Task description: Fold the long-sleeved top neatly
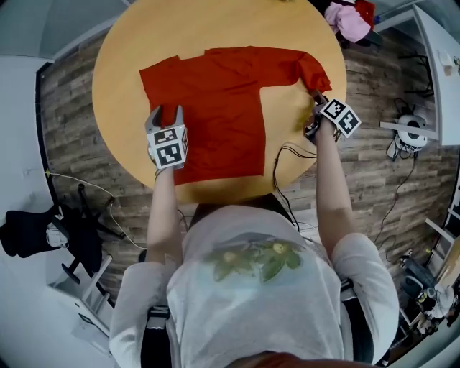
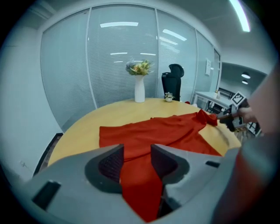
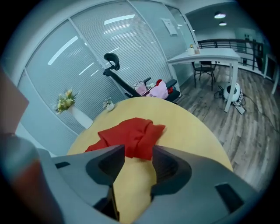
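Observation:
The red long-sleeved top (image 1: 215, 100) lies spread on the round yellow table (image 1: 122, 65), with its hem toward me. My left gripper (image 1: 165, 112) hovers over the top's left side. Its jaws stand apart and only show the red cloth (image 2: 162, 129) lying below the gap, with no pad pressing on it. My right gripper (image 1: 315, 96) is at the end of the right sleeve (image 1: 310, 68), near the table's right edge. In the right gripper view the bunched sleeve end (image 3: 131, 133) lies just beyond the open jaws (image 3: 139, 153), nothing between them.
A white vase with flowers (image 2: 139, 87) stands at the table's far side. A black office chair (image 2: 173, 81) holding pink clothes (image 1: 348, 18) is beyond the table. A black cable (image 1: 284, 154) lies on the near right rim. A white desk (image 3: 210, 54) stands further off.

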`<state>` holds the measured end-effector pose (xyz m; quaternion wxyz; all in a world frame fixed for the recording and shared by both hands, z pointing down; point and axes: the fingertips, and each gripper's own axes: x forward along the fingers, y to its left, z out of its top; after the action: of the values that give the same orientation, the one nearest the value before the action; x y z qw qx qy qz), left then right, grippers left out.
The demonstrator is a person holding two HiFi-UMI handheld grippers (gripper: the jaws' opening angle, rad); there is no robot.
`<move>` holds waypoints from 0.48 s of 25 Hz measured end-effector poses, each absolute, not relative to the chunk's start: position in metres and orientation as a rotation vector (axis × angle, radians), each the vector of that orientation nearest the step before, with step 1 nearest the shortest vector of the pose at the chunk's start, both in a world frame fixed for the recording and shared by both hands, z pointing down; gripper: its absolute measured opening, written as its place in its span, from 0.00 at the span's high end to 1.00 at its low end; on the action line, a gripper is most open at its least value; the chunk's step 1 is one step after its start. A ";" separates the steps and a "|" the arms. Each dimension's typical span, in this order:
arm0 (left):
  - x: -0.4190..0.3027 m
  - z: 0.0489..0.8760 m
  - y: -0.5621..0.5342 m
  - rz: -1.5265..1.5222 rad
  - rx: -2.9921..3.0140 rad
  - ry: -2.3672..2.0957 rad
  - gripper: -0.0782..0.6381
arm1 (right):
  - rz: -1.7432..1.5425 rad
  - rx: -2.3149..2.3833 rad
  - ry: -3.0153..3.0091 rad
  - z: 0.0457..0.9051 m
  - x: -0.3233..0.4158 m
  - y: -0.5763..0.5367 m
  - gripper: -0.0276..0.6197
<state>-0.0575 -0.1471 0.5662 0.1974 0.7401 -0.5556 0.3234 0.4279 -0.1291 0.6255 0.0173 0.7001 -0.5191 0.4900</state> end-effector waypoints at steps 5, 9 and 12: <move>0.011 0.542 -0.148 0.873 2.230 -1.422 0.64 | 1.709 2.234 -1.550 0.645 0.442 -0.136 0.66; 0.072 0.530 -0.135 0.844 2.335 -1.313 0.64 | 1.736 2.171 -1.567 0.657 0.436 -0.136 0.66; 0.109 0.532 -0.117 0.856 2.367 -1.224 0.64 | 1.697 2.193 -1.597 0.650 0.438 -0.133 0.82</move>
<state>0.1091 -0.1171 0.5320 0.1704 0.8333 -0.4309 0.3014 0.4377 -0.1329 0.6500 -0.0293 0.6851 -0.4988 0.5301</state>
